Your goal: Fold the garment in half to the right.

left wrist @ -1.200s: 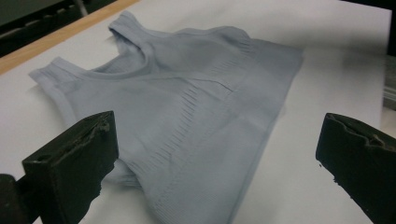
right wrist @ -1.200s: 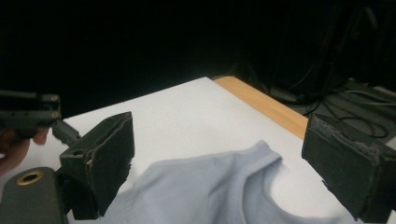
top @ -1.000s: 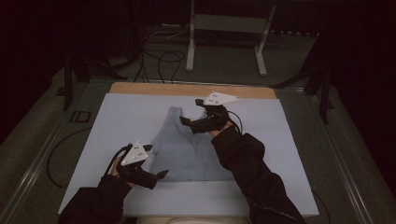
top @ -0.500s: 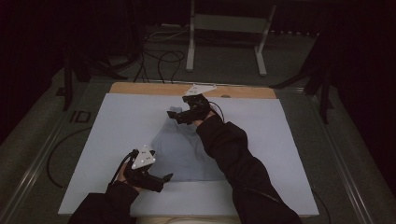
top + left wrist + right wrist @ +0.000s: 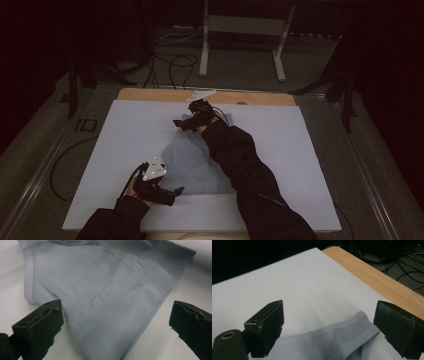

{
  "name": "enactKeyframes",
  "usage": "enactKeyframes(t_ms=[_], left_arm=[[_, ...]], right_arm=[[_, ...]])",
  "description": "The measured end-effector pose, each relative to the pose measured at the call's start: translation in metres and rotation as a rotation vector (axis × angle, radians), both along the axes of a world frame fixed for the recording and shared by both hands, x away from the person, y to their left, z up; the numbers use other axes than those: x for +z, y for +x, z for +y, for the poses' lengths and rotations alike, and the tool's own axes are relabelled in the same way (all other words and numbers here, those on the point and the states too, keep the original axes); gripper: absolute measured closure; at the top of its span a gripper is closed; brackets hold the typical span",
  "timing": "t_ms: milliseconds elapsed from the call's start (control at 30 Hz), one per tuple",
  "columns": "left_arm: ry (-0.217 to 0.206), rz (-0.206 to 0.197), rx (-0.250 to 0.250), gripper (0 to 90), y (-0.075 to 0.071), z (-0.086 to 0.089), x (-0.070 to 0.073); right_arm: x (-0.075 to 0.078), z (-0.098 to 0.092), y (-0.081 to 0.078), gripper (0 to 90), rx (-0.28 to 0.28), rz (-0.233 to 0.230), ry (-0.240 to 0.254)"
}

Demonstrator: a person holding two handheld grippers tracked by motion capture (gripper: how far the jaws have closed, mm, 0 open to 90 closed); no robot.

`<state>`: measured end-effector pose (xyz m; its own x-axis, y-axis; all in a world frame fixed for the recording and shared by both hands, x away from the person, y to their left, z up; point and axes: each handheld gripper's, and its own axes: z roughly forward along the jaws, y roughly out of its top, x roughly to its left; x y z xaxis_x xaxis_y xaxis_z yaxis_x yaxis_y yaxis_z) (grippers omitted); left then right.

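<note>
A pale blue-grey garment (image 5: 192, 160) lies flat on the white sheet (image 5: 300, 165) that covers the table. My left gripper (image 5: 176, 191) sits at the garment's near left corner. In the left gripper view its jaws stand wide open (image 5: 117, 310), with the ribbed, hemmed cloth (image 5: 100, 295) lying between and beyond them. My right gripper (image 5: 181, 123) reaches across to the garment's far end, the dark sleeve (image 5: 240, 165) lying over the cloth. It is open (image 5: 332, 315) just above a ribbed band of the garment (image 5: 337, 338), with nothing gripped.
A strip of bare wooden tabletop (image 5: 150, 95) runs along the far edge (image 5: 372, 277). Beyond it stand a metal frame (image 5: 240, 30) and loose cables (image 5: 170, 60) on the dark floor. White sheet stretches left and right of the garment.
My right gripper has swung left along the garment's far end, its arm now lying across the cloth. The left gripper has barely shifted.
</note>
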<state>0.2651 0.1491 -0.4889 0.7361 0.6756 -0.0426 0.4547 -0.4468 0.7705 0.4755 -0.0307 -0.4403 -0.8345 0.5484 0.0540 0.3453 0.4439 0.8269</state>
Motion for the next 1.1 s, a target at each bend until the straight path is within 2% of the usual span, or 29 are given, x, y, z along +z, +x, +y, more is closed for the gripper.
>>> enactKeyframes(t_ms=[67,133,167,267,300,333,367,467,500,533,567,667,700,800,833,933,967,1000,1067,1100], left_arm=[[0.009,0.005,-0.003,0.1,0.000,0.000,-0.002],[0.007,0.006,0.007,0.1,0.001,0.001,-0.002],[0.007,0.021,0.022,0.1,0.002,0.002,-0.003],[0.005,0.022,0.028,0.4,0.004,0.005,-0.005],[0.014,0.053,0.060,0.4,0.007,0.008,-0.008],[0.014,0.053,0.060,0.5,0.007,0.008,-0.008],[-0.013,0.101,0.076,0.9,0.009,0.012,-0.010],[-0.012,0.113,0.091,1.0,0.010,0.013,-0.011],[0.002,0.123,0.119,1.0,0.011,0.012,-0.012],[0.002,0.123,0.119,1.0,0.011,0.012,-0.012],[0.005,0.147,0.138,1.2,0.012,0.014,-0.013],[0.024,0.164,0.139,5.3,0.012,0.014,-0.015],[0.016,0.186,0.146,8.5,0.011,0.015,-0.015],[0.011,0.196,0.156,14.2,0.011,0.015,-0.015],[-0.003,0.196,0.160,15.8,0.010,0.017,-0.013],[-0.015,0.215,0.156,20.0,0.010,0.019,-0.013],[-0.017,0.231,0.153,22.4,0.009,0.020,-0.014],[-0.017,0.231,0.153,22.5,0.009,0.020,-0.014],[-0.016,0.242,0.143,27.9,0.009,0.020,-0.016],[-0.019,0.250,0.137,28.2,0.009,0.020,-0.017]], right_arm=[[-0.003,0.003,0.004,9.5,-0.003,0.008,0.000],[-0.009,0.009,0.011,9.4,-0.019,0.020,-0.033],[-0.011,0.010,0.013,9.4,-0.025,0.028,-0.035],[-0.015,0.012,0.020,9.4,-0.050,0.049,-0.042],[-0.019,0.013,0.025,9.4,-0.059,0.060,-0.028],[-0.020,0.013,0.027,9.4,-0.069,0.067,-0.033],[-0.021,0.014,0.030,9.4,-0.073,0.070,-0.038],[-0.024,0.016,0.034,9.4,-0.079,0.075,-0.057],[-0.025,0.017,0.039,9.4,-0.085,0.080,-0.072],[-0.025,0.017,0.042,9.5,-0.095,0.098,-0.062],[-0.025,0.016,0.045,9.5,-0.085,0.106,-0.046],[-0.025,0.017,0.050,13.6,-0.098,0.113,-0.047],[-0.026,0.019,0.055,14.0,-0.103,0.113,-0.049],[-0.028,0.021,0.060,15.7,-0.106,0.134,-0.064],[-0.031,0.024,0.064,19.3,-0.110,0.153,-0.082],[-0.033,0.026,0.066,22.4,-0.124,0.152,-0.090],[-0.037,0.029,0.068,24.4,-0.117,0.159,-0.114],[-0.039,0.031,0.069,25.8,-0.127,0.165,-0.128],[-0.042,0.032,0.070,26.3,-0.121,0.170,-0.131],[-0.047,0.036,0.070,29.6,-0.120,0.175,-0.162]])
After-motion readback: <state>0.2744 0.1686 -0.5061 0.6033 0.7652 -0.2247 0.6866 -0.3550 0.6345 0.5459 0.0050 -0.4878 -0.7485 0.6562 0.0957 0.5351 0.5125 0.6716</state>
